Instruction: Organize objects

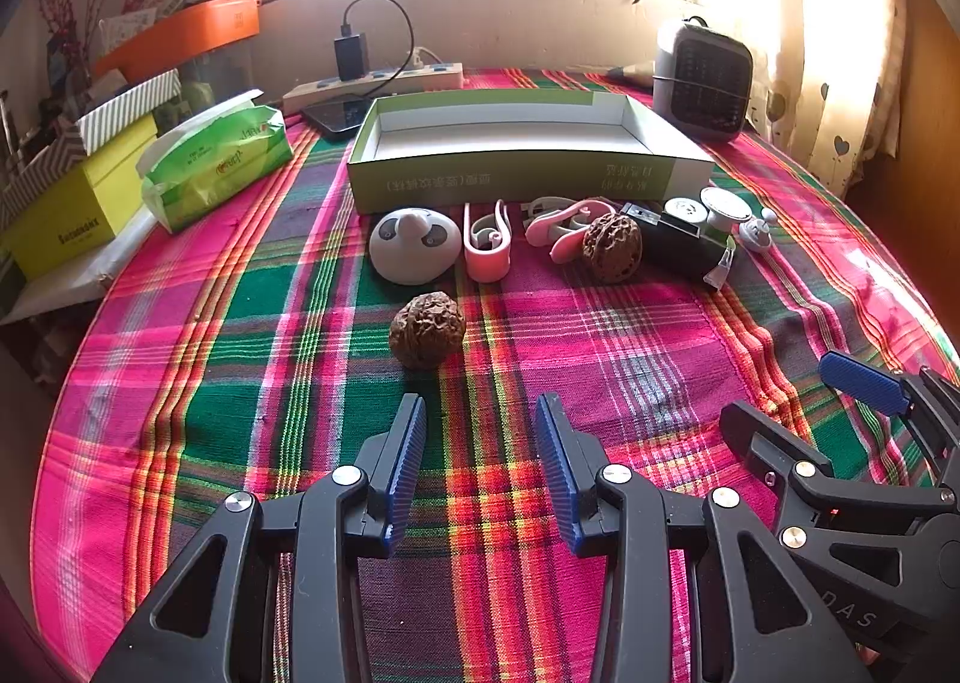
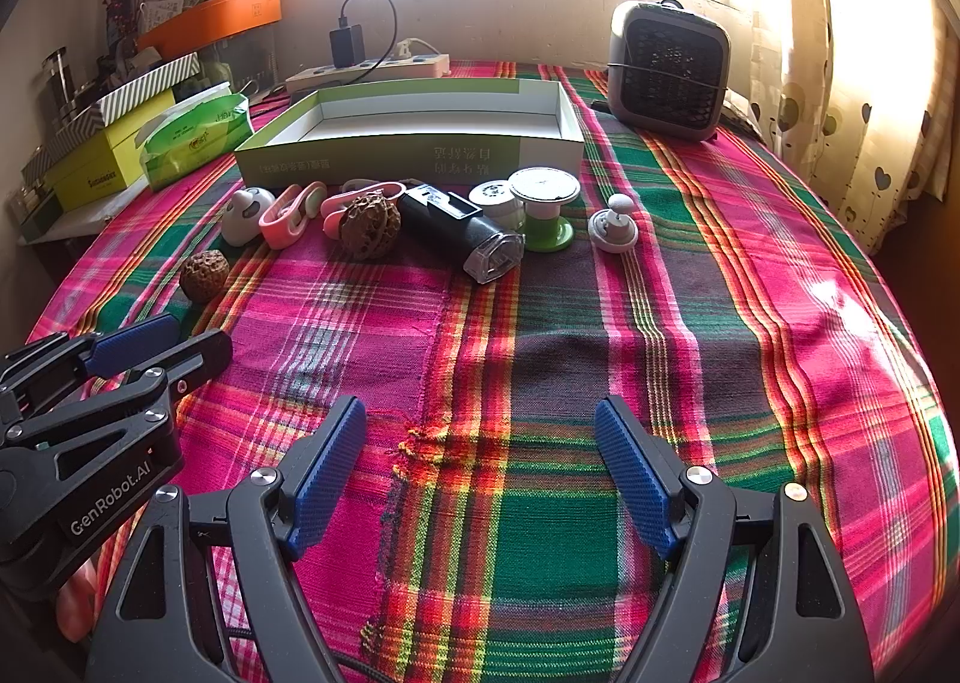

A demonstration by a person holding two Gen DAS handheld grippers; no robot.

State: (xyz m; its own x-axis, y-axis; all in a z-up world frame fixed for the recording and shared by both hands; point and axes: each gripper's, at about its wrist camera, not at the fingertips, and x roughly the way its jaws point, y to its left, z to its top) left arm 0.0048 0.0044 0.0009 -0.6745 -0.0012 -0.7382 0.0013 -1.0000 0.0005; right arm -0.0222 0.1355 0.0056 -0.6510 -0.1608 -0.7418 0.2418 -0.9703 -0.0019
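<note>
An empty green-and-white box (image 1: pixel 510 182) (image 2: pixel 384 158) lies open at the back of the plaid cloth. A row of small items sits in front of it: a grey panda-faced gadget (image 1: pixel 414 243) (image 2: pixel 243 215), a pink clip (image 1: pixel 487 242) (image 2: pixel 288 215), a second pink clip (image 1: pixel 561 227), a walnut (image 1: pixel 612 248) (image 2: pixel 369 225), a black device (image 1: pixel 678 245) (image 2: pixel 459 233), a white-and-green spool (image 2: pixel 543 209) and a small grey knob (image 2: pixel 613 224). Another walnut (image 1: pixel 427 330) (image 2: pixel 204 275) lies apart, just beyond my left gripper (image 1: pixel 480 413), which is open and empty. My right gripper (image 2: pixel 480 419) is open and empty too.
A green tissue pack (image 1: pixel 216 167), yellow and striped boxes (image 1: pixel 78 191) and an orange tray (image 1: pixel 192 32) crowd the left edge. A power strip (image 1: pixel 372 83) with a charger and a phone (image 1: pixel 336 114) lie behind the box. A small heater (image 2: pixel 669 71) stands at the back right, by the curtain.
</note>
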